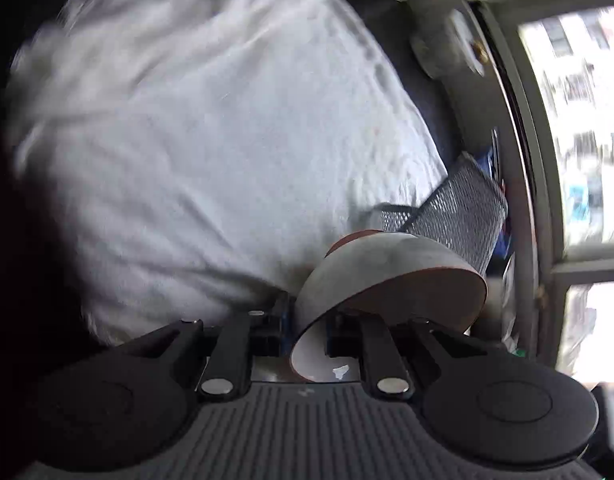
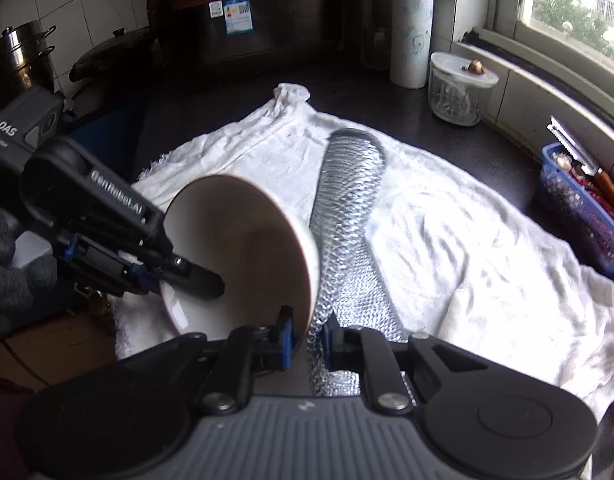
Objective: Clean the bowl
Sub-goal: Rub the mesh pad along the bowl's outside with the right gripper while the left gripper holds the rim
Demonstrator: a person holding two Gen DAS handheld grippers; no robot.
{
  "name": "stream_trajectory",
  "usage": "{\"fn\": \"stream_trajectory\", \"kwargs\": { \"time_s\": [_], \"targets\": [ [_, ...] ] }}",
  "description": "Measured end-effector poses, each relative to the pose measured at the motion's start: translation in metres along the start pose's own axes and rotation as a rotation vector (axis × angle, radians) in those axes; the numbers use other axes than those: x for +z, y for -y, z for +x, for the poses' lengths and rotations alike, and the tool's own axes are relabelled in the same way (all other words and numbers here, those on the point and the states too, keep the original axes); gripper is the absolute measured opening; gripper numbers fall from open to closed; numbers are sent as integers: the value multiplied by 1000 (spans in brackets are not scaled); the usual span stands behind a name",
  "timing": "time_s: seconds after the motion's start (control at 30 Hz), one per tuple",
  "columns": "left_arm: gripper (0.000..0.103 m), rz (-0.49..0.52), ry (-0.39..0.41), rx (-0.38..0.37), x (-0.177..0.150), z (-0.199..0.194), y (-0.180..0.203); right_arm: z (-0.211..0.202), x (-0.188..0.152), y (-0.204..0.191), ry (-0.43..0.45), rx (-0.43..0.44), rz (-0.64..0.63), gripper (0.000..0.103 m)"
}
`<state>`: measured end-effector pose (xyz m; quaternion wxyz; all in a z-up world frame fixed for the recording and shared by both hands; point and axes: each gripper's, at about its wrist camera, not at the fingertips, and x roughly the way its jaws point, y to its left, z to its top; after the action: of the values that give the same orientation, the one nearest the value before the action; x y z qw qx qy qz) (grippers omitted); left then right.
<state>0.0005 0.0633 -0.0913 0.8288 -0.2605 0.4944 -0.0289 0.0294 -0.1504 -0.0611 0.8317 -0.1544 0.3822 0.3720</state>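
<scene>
Over the white cloth [image 2: 447, 216] on the tabletop [image 2: 387, 108], left tool [image 2: 199, 278] is pinching the tilted bowl [image 2: 243, 252] by its rim; right tool [image 2: 307, 340] is pinching the silver mesh scrubber [image 2: 347, 208] against the bowl's outside. Scrubbing looks underway; inside appears mostly clean, finish unclear.

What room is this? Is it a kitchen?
Most likely a kitchen, on a dark counter by a window: stacked steel pots, a paper towel roll and a bowl being scrubbed over a white cloth.
</scene>
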Motion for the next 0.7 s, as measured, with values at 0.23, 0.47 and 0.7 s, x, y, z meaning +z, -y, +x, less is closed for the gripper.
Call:
{"fn": "stream_trajectory", "kwargs": {
  "time_s": [0.23, 0.47, 0.7],
  "targets": [
    [15, 761, 213, 272, -25, -19, 90, -14, 17, -12, 8, -71, -158, 8],
    [14, 644, 216, 205, -15, -22, 80, -8, 16, -11, -27, -52, -156, 13],
    [15, 254, 141, 78, 7, -17, 33, 2, 8, -9, -52, -15, -107, 17]
  ]
}}
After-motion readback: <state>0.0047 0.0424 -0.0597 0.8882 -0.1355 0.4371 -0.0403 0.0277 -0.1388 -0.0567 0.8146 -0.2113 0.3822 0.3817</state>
